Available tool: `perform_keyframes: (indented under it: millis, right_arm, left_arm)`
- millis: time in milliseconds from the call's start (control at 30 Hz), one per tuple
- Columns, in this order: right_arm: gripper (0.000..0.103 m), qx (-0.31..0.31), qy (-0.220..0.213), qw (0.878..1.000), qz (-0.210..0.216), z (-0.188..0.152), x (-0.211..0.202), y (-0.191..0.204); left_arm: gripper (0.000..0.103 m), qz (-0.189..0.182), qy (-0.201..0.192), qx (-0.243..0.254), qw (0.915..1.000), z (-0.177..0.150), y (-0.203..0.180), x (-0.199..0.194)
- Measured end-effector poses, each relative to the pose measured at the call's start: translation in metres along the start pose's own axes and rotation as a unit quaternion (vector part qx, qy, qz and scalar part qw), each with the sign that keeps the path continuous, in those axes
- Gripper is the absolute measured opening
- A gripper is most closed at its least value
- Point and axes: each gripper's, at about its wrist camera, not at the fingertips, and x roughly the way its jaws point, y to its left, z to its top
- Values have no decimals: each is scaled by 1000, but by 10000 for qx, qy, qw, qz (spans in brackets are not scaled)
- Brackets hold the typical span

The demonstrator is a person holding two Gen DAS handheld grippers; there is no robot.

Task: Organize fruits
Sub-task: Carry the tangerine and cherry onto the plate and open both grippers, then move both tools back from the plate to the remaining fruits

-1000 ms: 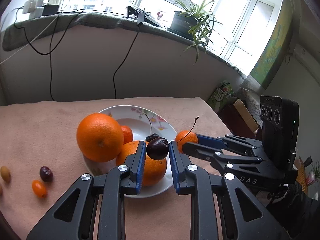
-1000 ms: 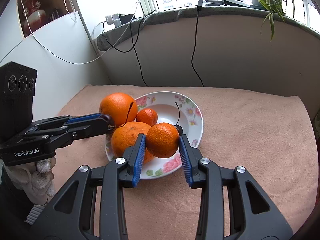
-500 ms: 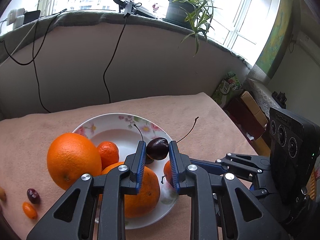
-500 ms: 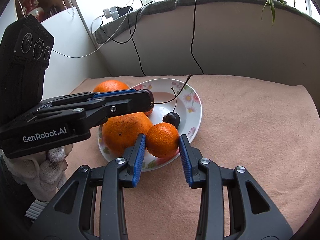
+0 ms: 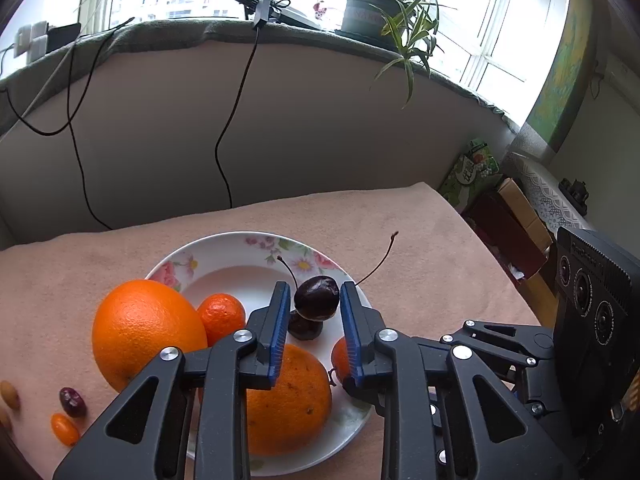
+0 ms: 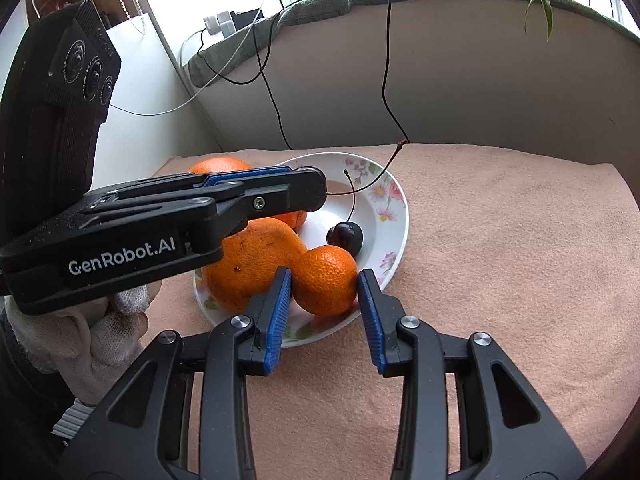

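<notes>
A white floral plate (image 5: 224, 252) on the pink cloth holds a large orange (image 5: 144, 328), a second orange (image 5: 288, 396), a small mandarin (image 5: 222, 314) and a dark cherry (image 6: 345, 237). My left gripper (image 5: 314, 304) is shut on another dark cherry (image 5: 317, 298) with a long stem, held above the plate. My right gripper (image 6: 325, 286) holds a mandarin (image 6: 325, 285) between its blue pads, low over the plate's near rim (image 6: 402, 236). In the right wrist view the left gripper (image 6: 312, 190) reaches in above the oranges.
Small fruits lie on the cloth left of the plate: a dark grape (image 5: 73, 402), an orange cherry tomato (image 5: 64, 429) and a tan piece (image 5: 9, 395). A wall with hanging cables (image 5: 236, 120) stands behind. Boxes (image 5: 516, 224) sit past the table's right edge.
My left gripper carried its cherry forward over the plate's middle. My right gripper lowered the mandarin to the plate's near rim, and its jaws look slightly wider.
</notes>
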Motion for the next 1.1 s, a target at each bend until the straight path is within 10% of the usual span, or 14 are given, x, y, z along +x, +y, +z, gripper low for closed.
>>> perform_keyframes:
  millis: [300,433,1100]
  right_arm:
    - [37,-13,-20,10000,-89,1,0,2]
    - [73,-74,-202,9996,-205,2,-8,6]
    - [74,-286,-384,9986,-246,10,-25,43]
  left_arm:
    - [44,37,-95,-128,9999,2,5,-8]
    - [44,54,-204,-226,9995,4,12,-18]
    - [73,671,-597,-211,9957,-17,31,-71]
